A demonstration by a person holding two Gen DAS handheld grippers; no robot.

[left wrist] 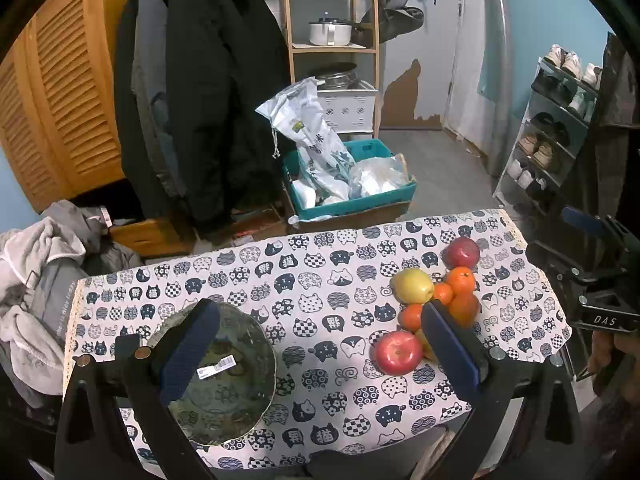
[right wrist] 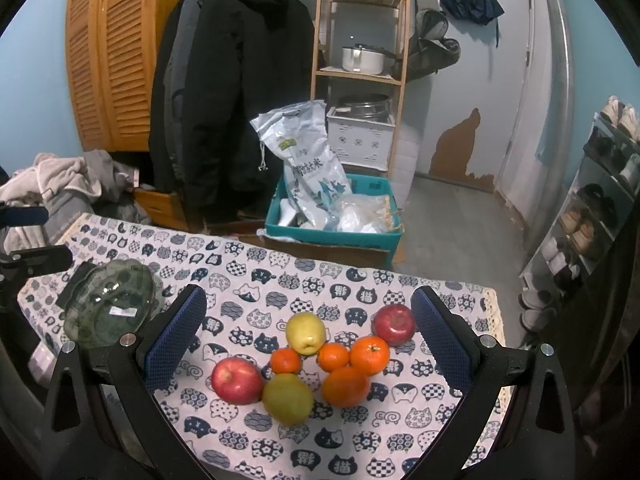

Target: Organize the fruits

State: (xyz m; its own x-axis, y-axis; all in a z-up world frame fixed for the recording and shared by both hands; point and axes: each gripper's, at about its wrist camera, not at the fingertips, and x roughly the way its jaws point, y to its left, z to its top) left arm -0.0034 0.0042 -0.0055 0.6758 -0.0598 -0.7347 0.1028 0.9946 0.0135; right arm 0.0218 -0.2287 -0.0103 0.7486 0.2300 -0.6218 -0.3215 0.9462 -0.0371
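Both my grippers (left wrist: 316,344) (right wrist: 308,336) gape, released; round firm waxy fruits (right wrist: 308,364), lower centre, I would pinch across their middles.

— Where can I get through?
— Bare cloth on the bench (right wrist: 280,292) between the glass plate (right wrist: 110,308) and the fruit cluster (right wrist: 316,364) is open to my grippers.
— What blocks me?
— The fruits lie packed, many touching; only the red apple (right wrist: 394,324) at the far right sits slightly apart.
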